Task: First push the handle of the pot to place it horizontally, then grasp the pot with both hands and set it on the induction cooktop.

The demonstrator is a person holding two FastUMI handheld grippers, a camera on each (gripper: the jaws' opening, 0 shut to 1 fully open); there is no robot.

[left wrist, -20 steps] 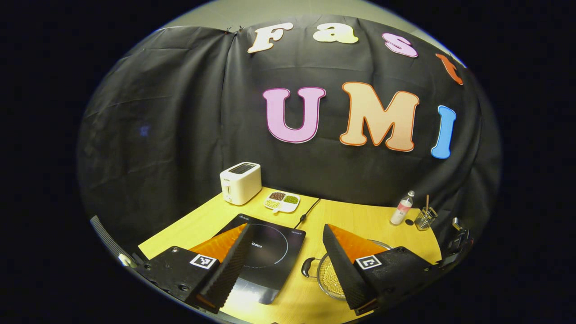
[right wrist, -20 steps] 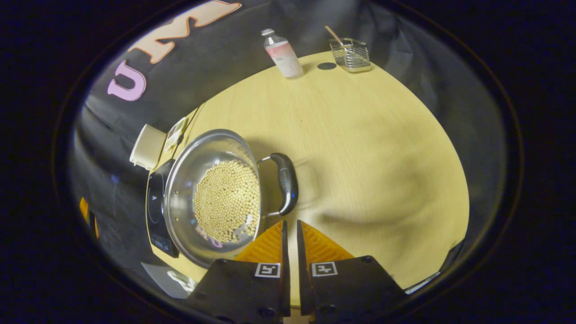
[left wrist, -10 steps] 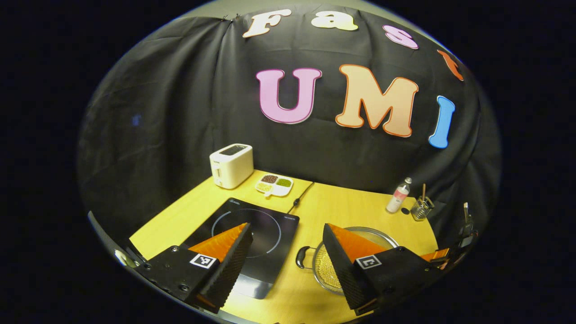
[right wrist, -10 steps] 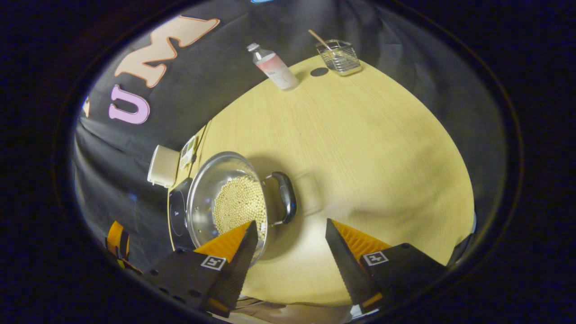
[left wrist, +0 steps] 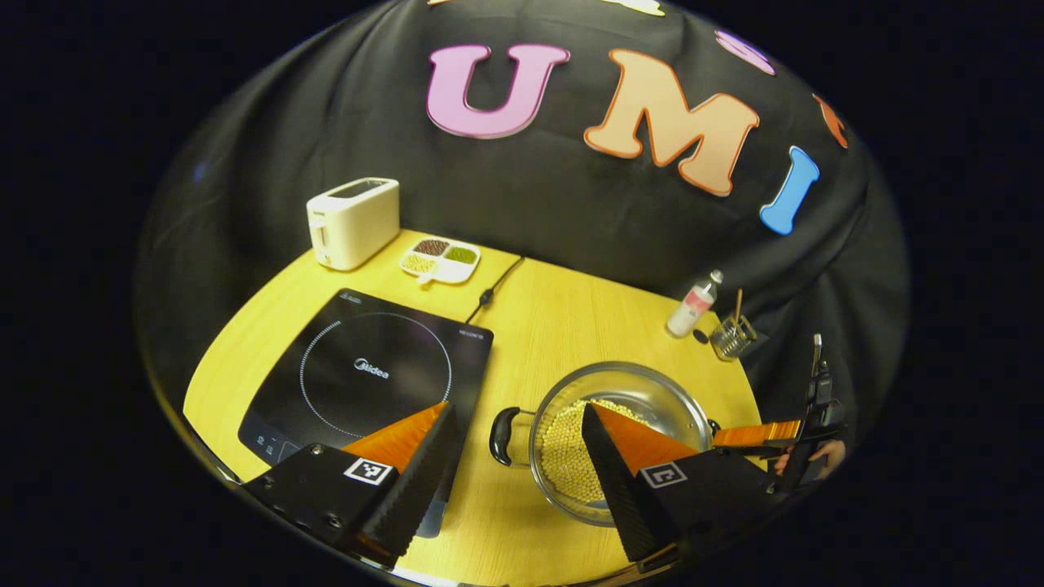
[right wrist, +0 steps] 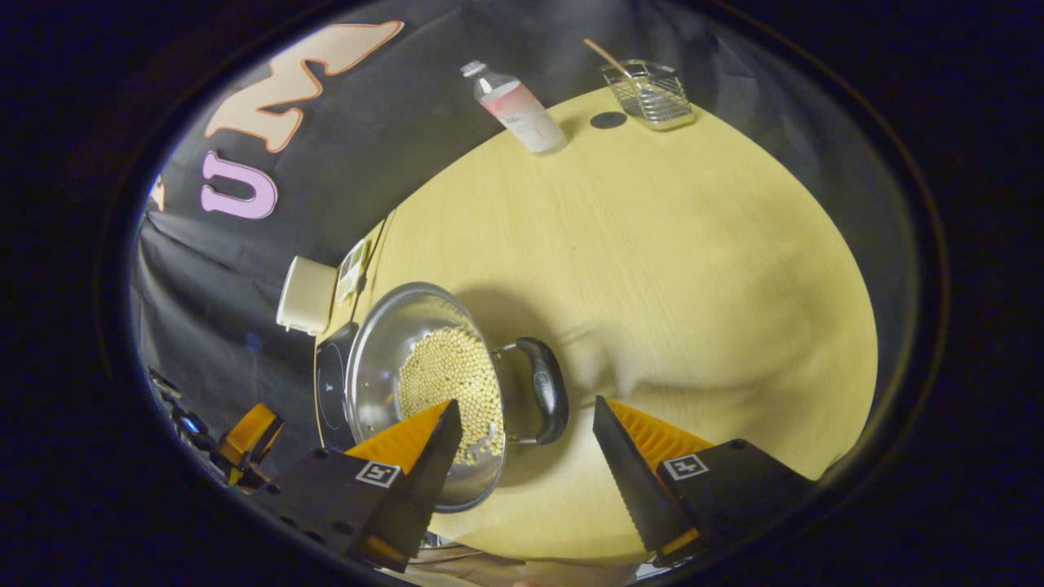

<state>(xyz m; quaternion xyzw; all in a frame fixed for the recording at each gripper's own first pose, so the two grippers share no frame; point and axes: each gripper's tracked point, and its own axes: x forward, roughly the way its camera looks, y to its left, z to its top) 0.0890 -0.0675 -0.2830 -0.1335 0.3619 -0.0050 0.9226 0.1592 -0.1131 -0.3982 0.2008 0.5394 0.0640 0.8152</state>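
Yellow wooden desk point(right wrist: 652, 244): steel two-handled pot of pale beans point(right wrist: 408, 383) right of black induction cooktop point(left wrist: 367, 375); both hand-held grippers, left point(left wrist: 518, 481) and right point(right wrist: 526, 465), released, one black loop handle point(right wrist: 548, 399) ahead of each

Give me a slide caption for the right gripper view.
Open right gripper poised at the bean-filled pot's black handle.

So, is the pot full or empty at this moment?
Partly full. The pot holds a layer of small pale beans over its bottom, and its shiny inner wall above them is bare.
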